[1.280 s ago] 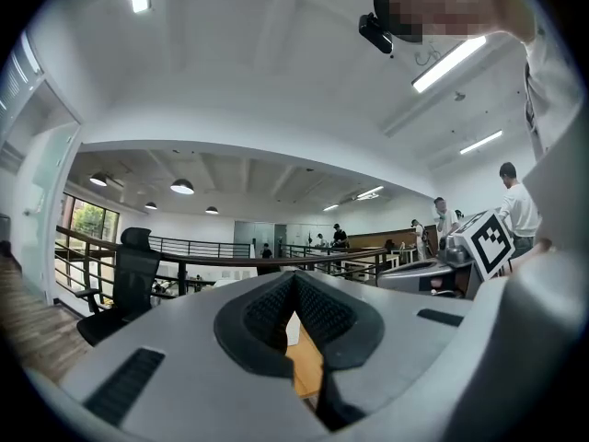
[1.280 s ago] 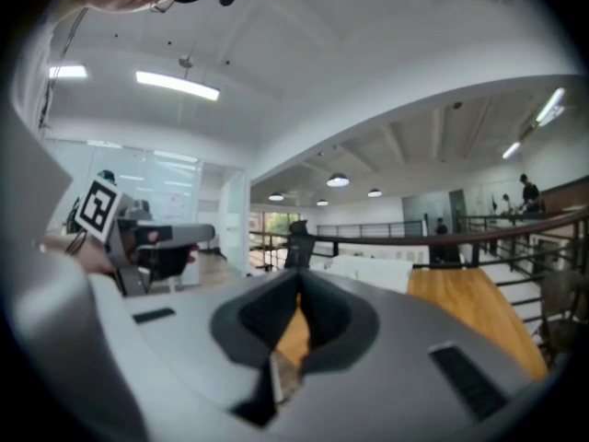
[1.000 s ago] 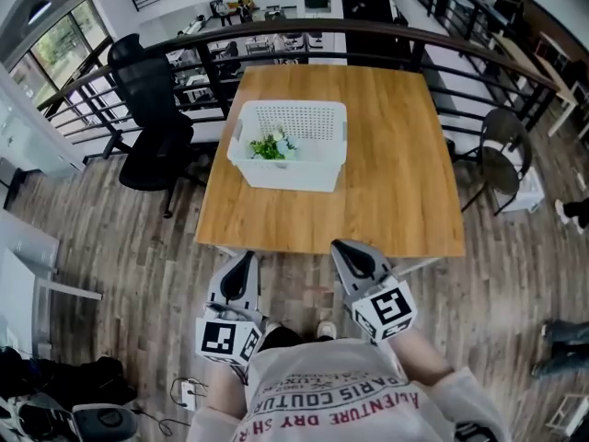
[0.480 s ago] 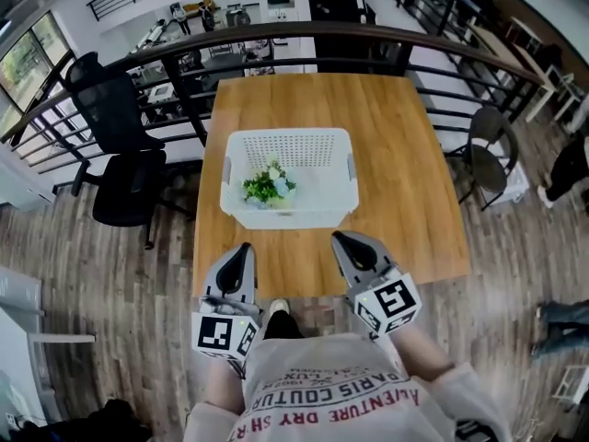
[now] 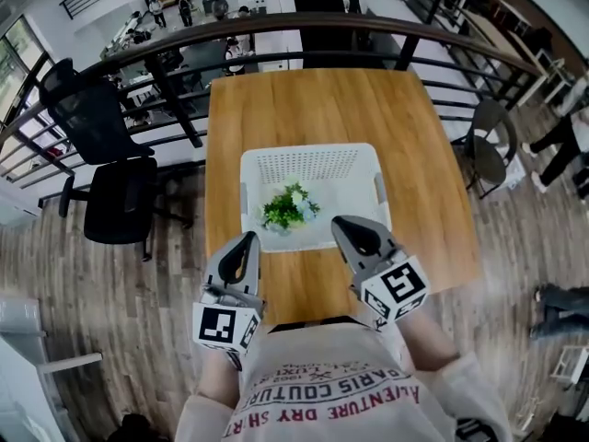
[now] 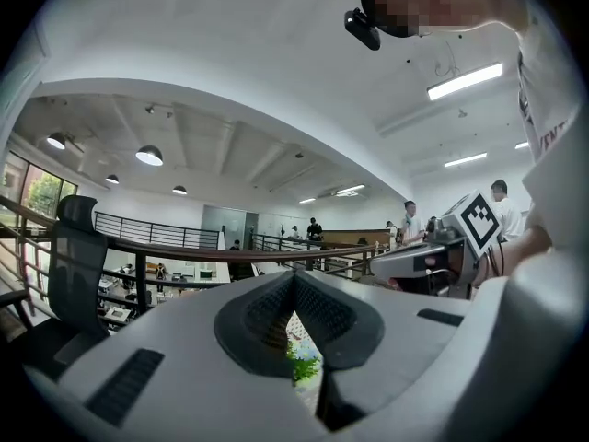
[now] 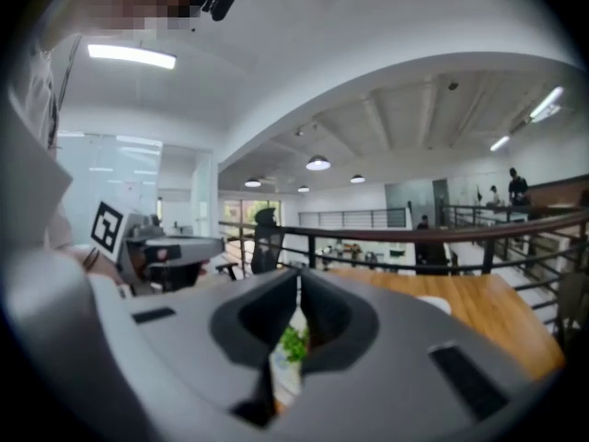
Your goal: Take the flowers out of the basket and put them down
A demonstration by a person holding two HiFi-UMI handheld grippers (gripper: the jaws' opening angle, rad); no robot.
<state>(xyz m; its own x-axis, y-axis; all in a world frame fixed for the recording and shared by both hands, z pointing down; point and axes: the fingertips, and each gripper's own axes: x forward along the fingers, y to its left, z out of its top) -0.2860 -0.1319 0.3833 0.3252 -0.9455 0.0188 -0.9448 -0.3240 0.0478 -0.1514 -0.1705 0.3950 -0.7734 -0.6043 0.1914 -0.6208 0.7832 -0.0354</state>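
A white perforated basket [image 5: 363, 168] stands on the wooden table [image 5: 304, 109], near its front edge. A small bunch of green-leaved flowers [image 5: 287, 207] lies in the basket's front left part. My left gripper [image 5: 247, 239] is shut and empty, held just short of the basket's front left corner. My right gripper [image 5: 346, 222] is also shut and empty, its tip over the basket's front rim, right of the flowers. In the left gripper view the flowers [image 6: 303, 364] show below the closed left gripper [image 6: 294, 280]. In the right gripper view the flowers [image 7: 293, 343] show under the closed right gripper [image 7: 299, 280].
A dark curved railing [image 5: 276, 28] runs behind the table. A black office chair [image 5: 101, 168] stands to the left, a round-seat chair [image 5: 486, 155] to the right. People's legs [image 5: 563, 145] show at the right edge. Bare tabletop lies beyond and right of the basket.
The table and basket have come much closer in the head view. Both grippers, earlier over the floor in front of the table, now reach the basket's front edge, still shut.
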